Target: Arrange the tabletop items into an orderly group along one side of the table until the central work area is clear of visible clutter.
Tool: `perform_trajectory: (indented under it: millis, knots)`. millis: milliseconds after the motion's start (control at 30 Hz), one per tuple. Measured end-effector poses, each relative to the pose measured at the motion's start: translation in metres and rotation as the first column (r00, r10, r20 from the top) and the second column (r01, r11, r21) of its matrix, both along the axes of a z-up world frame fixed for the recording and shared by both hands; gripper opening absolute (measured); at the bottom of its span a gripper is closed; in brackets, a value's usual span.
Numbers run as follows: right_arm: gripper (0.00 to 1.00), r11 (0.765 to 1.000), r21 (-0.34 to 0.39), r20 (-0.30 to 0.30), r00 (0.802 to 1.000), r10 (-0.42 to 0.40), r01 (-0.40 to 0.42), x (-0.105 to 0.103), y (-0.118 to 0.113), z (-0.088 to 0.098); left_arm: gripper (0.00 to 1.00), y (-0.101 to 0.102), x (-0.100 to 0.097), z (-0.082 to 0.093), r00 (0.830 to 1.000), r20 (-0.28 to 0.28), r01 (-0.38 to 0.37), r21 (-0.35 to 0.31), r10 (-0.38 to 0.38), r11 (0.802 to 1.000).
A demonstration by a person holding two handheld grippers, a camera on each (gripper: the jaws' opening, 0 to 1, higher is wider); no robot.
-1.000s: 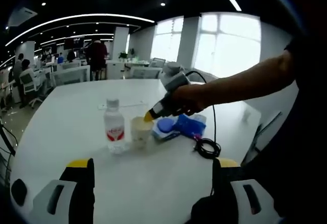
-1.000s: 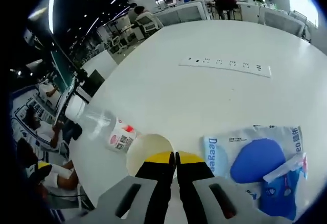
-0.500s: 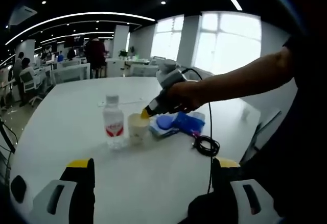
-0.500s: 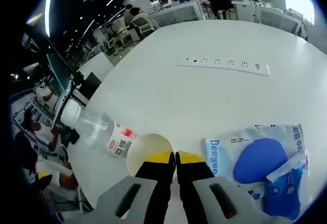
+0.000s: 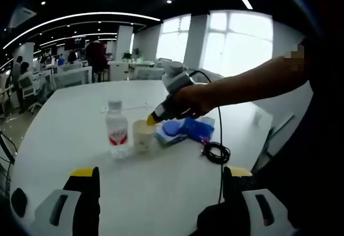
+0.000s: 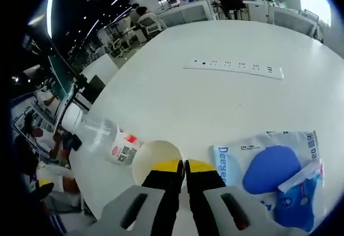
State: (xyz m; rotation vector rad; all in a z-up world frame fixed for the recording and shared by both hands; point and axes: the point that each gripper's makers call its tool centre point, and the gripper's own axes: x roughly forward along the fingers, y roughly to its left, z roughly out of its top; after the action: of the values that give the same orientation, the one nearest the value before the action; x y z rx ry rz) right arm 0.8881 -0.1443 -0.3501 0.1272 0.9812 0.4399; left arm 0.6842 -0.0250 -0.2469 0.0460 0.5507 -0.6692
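On the white table a clear water bottle with a red label stands beside a pale paper cup. A hand holds my right gripper down onto the cup, its yellow tips pinched on the rim. In the right gripper view the right gripper is shut on the near rim of the paper cup, with the water bottle just left of it. A blue packet lies to the right. My left gripper hangs open over the near table, holding nothing.
A coiled black cable lies right of the blue packet. A white power strip is set in the table farther off. Desks, chairs and people fill the office behind. The table's edge runs close behind the bottle.
Almost nothing differs: both views have shifted slightly with the hands, and the right gripper stays shut on the cup's rim.
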Motion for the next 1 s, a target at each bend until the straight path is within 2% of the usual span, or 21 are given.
perform_trajectory:
  millis: [333,467,667,867,1000]
  knots:
    - [0.08,0.999,0.03,0.035,0.999,0.008,-0.009,-0.009,0.004,0.017,0.94,-0.001,-0.001,-0.001,1.0,-0.007,0.001,0.0,-0.001,1.0]
    - [0.16,0.998,0.06,0.062,0.998,0.004,-0.008,-0.012,0.006,0.025,0.94,-0.002,0.001,-0.002,1.0,-0.006,0.006,-0.001,-0.006,1.0]
    - [0.22,0.998,0.044,0.166,0.985,0.042,-0.049,-0.017,-0.001,0.038,0.94,-0.006,0.004,-0.003,1.0,-0.006,0.021,-0.003,-0.021,1.0]
    - [0.32,0.996,0.059,0.224,0.973,0.056,-0.071,-0.026,-0.009,0.054,0.95,-0.012,0.009,-0.004,0.999,-0.009,0.04,-0.011,-0.04,0.999]
    - [0.4,0.996,0.025,0.275,0.958,0.08,-0.09,-0.038,-0.02,0.063,0.96,-0.017,0.014,-0.005,0.998,-0.015,0.055,-0.021,-0.055,0.998]
